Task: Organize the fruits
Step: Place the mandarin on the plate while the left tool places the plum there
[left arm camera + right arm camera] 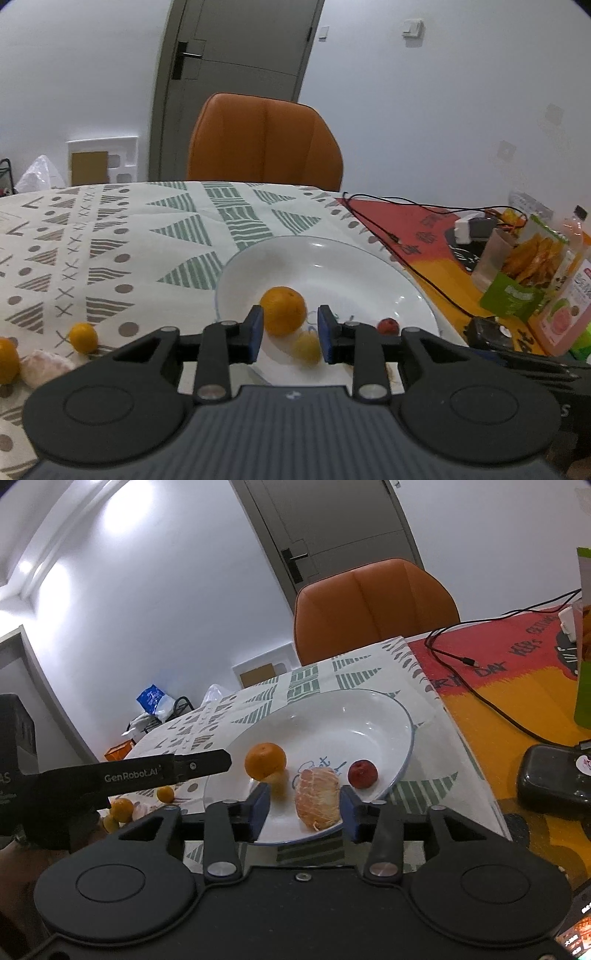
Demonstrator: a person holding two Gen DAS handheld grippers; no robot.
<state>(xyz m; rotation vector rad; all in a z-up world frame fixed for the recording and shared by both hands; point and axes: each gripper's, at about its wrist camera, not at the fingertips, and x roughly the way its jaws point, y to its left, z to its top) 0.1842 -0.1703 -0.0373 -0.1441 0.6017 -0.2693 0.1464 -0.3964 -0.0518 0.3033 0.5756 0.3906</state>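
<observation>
A white plate (369, 266) (369, 716) holds an orange (283, 310) (266, 760), a small blurred yellow fruit (307, 347) (277, 781) and a small red fruit (388, 325) (362, 773). My left gripper (290, 332) is open at the plate's near rim, with the orange just beyond its blue pads. One of its fingers (201, 763) shows side-on in the right wrist view. My right gripper (306, 808) is open, and a peeled citrus (318, 799) lies between its fingers near the plate's rim, with a gap on its left side.
Left of the plate, small oranges (84, 336) (122, 809) and a peeled fruit (46, 365) lie on the patterned cloth. A black cable (424, 273) crosses a red-orange mat on the right. Snack bags (524, 266), a juice bottle (565, 299) and a black case (550, 779) stand there too. An orange chair (264, 144) is behind the table.
</observation>
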